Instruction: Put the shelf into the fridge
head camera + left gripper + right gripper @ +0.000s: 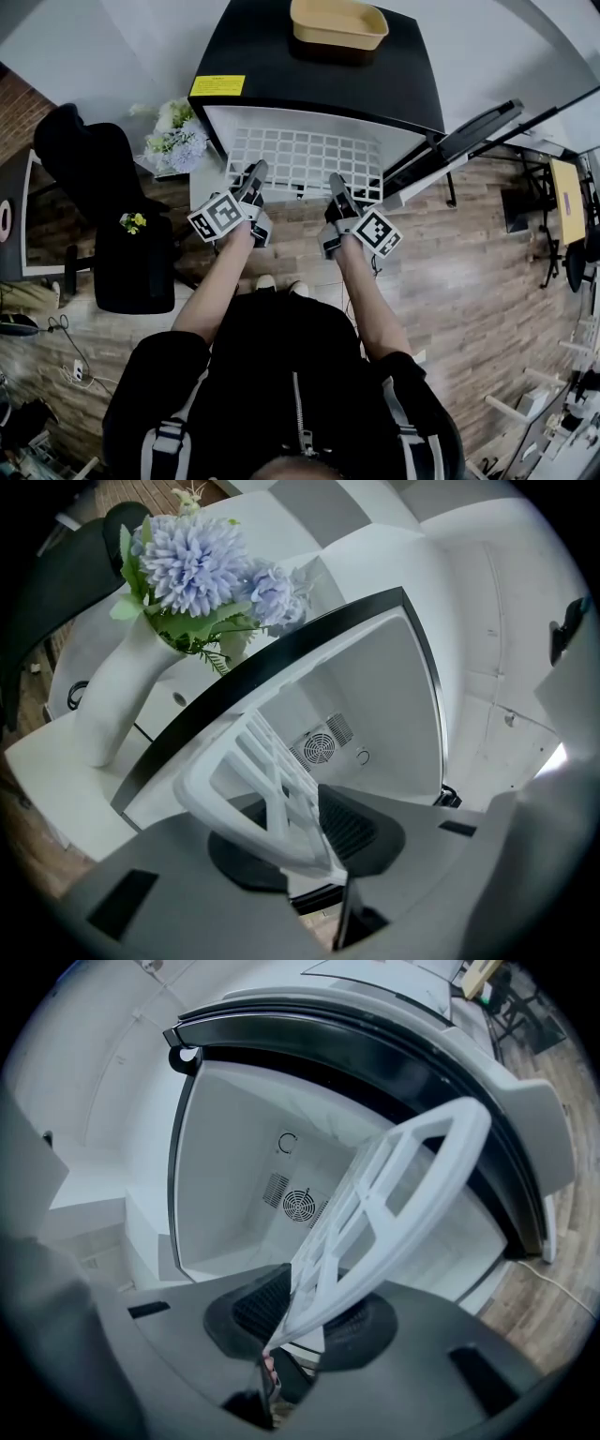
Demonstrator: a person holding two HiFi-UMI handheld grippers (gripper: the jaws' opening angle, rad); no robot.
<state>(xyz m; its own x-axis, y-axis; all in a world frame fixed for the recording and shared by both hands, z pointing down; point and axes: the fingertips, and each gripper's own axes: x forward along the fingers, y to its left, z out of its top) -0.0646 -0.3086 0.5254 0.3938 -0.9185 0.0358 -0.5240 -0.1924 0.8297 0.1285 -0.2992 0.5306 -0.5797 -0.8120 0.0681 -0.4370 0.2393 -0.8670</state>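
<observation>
A white grid shelf (305,161) lies flat, partly inside the open black mini fridge (309,75), its front edge sticking out toward me. My left gripper (253,180) is shut on the shelf's front left edge (267,789); my right gripper (337,192) is shut on its front right edge (375,1213). Both gripper views look into the fridge's white interior, with a round fan vent (319,748) (298,1204) on the back wall. The shelf rim is pinched between dark ribbed pads (352,822) (258,1307).
A tan tray (337,23) sits on the fridge top. The fridge door (469,141) hangs open at the right. A white vase with pale blue flowers (173,136) (202,564) stands left of the fridge. A black chair (103,206) is farther left. Wood floor lies below.
</observation>
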